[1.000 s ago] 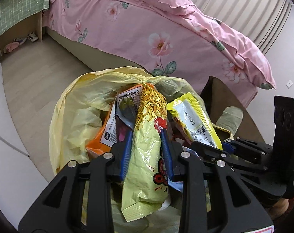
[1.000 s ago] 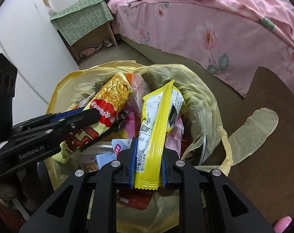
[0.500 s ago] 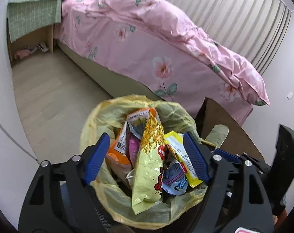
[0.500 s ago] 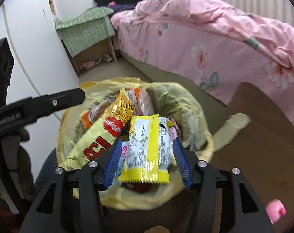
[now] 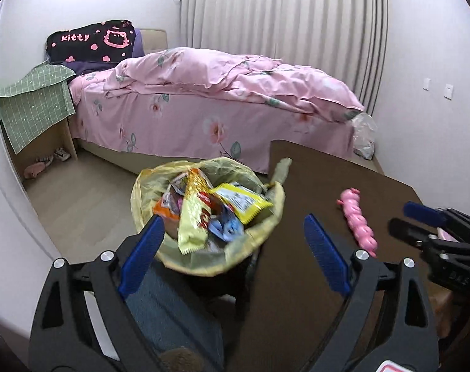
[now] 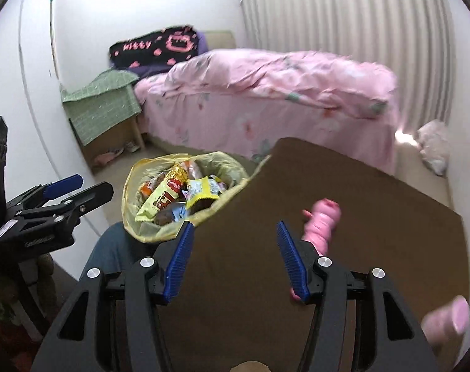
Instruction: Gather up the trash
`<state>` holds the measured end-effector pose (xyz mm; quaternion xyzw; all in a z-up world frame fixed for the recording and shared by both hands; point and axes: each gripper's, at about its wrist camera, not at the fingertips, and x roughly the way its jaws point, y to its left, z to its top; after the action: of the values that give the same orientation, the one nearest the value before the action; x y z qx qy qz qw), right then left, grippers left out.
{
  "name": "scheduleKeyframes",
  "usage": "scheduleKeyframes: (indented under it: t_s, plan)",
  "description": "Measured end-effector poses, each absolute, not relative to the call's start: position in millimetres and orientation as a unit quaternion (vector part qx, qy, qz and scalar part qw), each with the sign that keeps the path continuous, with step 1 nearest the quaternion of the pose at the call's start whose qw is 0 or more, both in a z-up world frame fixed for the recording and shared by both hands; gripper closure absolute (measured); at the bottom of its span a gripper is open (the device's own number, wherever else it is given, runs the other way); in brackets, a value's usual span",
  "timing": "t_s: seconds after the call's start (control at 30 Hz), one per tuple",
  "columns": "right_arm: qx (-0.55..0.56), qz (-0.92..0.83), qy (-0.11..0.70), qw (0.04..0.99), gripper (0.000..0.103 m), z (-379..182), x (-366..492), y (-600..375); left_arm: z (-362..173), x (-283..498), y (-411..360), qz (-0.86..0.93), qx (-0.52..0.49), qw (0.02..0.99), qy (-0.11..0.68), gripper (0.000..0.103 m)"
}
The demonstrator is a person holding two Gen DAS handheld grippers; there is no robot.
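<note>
Left gripper (image 5: pixel 232 246): jaws opening wide, nothing between the blue pads; it hangs over the near rim of the trash bag.
Right gripper (image 6: pixel 233 259): jaws spread apart and empty, above the bare brown desk (image 6: pixel 374 192) near its left edge.
Trash bag (image 5: pixel 160 183): yellow, mouth open, just off the desk's left edge and touching it at the far corner.
Trash in the bag: a pale yellow noodle packet (image 5: pixel 193 217) stands tilted over the near rim; a bright yellow wrapper (image 5: pixel 241 200) lies just right of it; orange and blue wrappers sit around them.
Pink toy (image 5: pixel 357 221): a beaded, segmented piece lying on the desk toward its right side, well apart from the bag.
Person: a blue-jeaned leg (image 5: pixel 170 303) shows below the bag.
Background: a bed with a pink floral quilt (image 5: pixel 235 86) beyond the desk's far edge.
</note>
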<state>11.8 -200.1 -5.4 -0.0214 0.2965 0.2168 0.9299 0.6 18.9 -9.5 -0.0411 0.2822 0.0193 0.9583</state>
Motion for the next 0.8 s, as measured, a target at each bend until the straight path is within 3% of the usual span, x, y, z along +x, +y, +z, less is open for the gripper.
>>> scheduleKeyframes:
  t_s: [0.3, 0.8]
  plan:
    - [-0.005, 0.17, 0.278, 0.945, 0.05, 0, -65, -218, 12, -55, -4, 0.044, -0.013, 0.965, 0.26, 0.016]
    - [0.002, 0.166, 0.27, 0.949, 0.05, -1, -73, -218, 14, -67, 2, 0.066, -0.016, 0.963, 0.262, 0.016]
